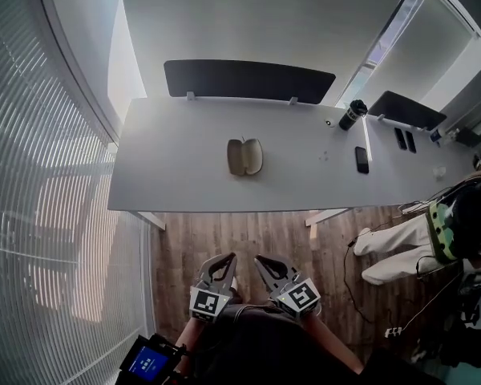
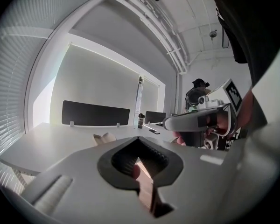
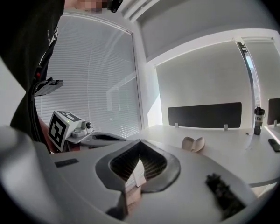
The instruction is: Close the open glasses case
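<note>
The open glasses case [image 1: 244,157] is beige and lies spread open near the middle of the white table [image 1: 176,175]. It also shows far off as a small glasses case [image 2: 104,137] in the left gripper view and a glasses case [image 3: 193,143] in the right gripper view. My left gripper [image 1: 230,257] and right gripper [image 1: 260,260] hang side by side close to my body, well short of the table, over the wooden floor. Both are shut with nothing between the jaws, whose tips meet at the left gripper [image 2: 138,138] and right gripper [image 3: 140,141].
A black divider screen [image 1: 248,79] stands along the table's far edge. A dark bottle [image 1: 352,115] and a phone [image 1: 361,159] sit at the table's right end. Window blinds [image 1: 40,199] run along the left. A seated person [image 1: 433,231] is at the right.
</note>
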A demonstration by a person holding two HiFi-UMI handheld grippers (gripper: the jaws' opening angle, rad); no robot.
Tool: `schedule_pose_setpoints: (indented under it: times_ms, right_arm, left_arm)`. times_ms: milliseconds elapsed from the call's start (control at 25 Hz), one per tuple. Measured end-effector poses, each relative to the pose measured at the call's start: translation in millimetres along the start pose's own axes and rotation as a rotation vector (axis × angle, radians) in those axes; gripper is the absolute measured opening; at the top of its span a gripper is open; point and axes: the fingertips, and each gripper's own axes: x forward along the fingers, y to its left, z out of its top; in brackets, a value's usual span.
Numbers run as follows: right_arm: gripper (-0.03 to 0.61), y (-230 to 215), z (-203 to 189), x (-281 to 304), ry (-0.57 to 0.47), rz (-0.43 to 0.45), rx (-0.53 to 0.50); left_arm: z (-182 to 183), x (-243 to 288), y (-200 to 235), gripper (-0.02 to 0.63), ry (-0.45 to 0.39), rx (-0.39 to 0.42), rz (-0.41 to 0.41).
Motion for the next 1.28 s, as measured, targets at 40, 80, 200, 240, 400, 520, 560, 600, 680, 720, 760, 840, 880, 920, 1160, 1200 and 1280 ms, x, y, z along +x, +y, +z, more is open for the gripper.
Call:
schedule_pose_setpoints:
  times_ms: [40, 80, 200, 240, 400, 520, 560, 600, 680, 720, 760, 840, 880, 920, 1160, 1200, 1280]
  right_arm:
    - [-0.002, 0, -1, 0, 0.003, -0.001, 0.000]
    - [-0.002, 0, -1, 0, 0.006, -0.001, -0.001]
    - [-0.002, 1, 1, 2, 0.007, 0.003, -0.006]
    - [-0.002, 1, 3, 3, 0.005, 0.004, -0.010]
    - [-0.002, 0, 8, 3, -0.004, 0.003, -0.022]
    - [-0.002, -1, 10, 3, -0.009, 0.003, -0.027]
    - [-0.002, -3, 11, 3, -0.009, 0.004, -0.028]
    - [-0.002, -5, 11, 4, -0.010, 0.004, -0.030]
    - [-0.002, -8, 10, 4, -0.015, 0.003, -0.033]
    - [-0.002, -9, 10, 3, -0.018, 0.000, -0.033]
    - [-0.002, -11, 10, 2, -0.021, -0.005, -0.032]
    - [-0.002, -14, 11, 1, -0.025, -0.013, -0.030]
    - [-0.002, -16, 12, 0, -0.027, -0.015, -0.030]
    - [-0.002, -18, 13, 0, -0.029, -0.014, -0.031]
    - [-0.002, -28, 15, 3, -0.040, -0.008, -0.031]
    - [-0.002, -31, 16, 2, -0.044, -0.010, -0.030]
    - [-0.002, -37, 17, 1, -0.050, -0.018, -0.025]
  left_arm:
    - [0, 0, -2, 0.006, 0.003, 0.000, -0.009]
    - [-2, 0, -4, 0.006, 0.008, -0.003, -0.014]
    - [-1, -1, -3, 0.006, -0.011, -0.009, -0.009]
    - [0, -2, -3, 0.008, -0.014, -0.015, -0.007]
    - [-5, -1, -3, 0.008, -0.001, -0.030, -0.010]
    - [2, 2, -1, 0.006, -0.018, -0.006, -0.006]
    - [4, 4, 0, 0.008, -0.019, -0.008, -0.002]
    - [7, 6, 1, 0.006, -0.019, -0.019, -0.001]
    - [10, 10, 0, 0.008, -0.013, -0.028, -0.004]
    - [8, 11, 0, 0.007, -0.017, -0.013, -0.010]
    - [6, 12, 0, 0.006, -0.024, -0.001, -0.014]
    - [7, 14, -1, 0.008, -0.027, 0.002, -0.014]
    - [6, 15, 0, 0.006, -0.023, 0.006, -0.014]
    - [5, 17, 0, 0.008, -0.018, 0.012, -0.014]
    - [12, 26, 5, 0.006, -0.011, 0.003, -0.004]
    - [13, 28, 5, 0.006, -0.015, 0.004, -0.005]
    - [18, 32, 3, 0.008, -0.015, -0.004, -0.004]
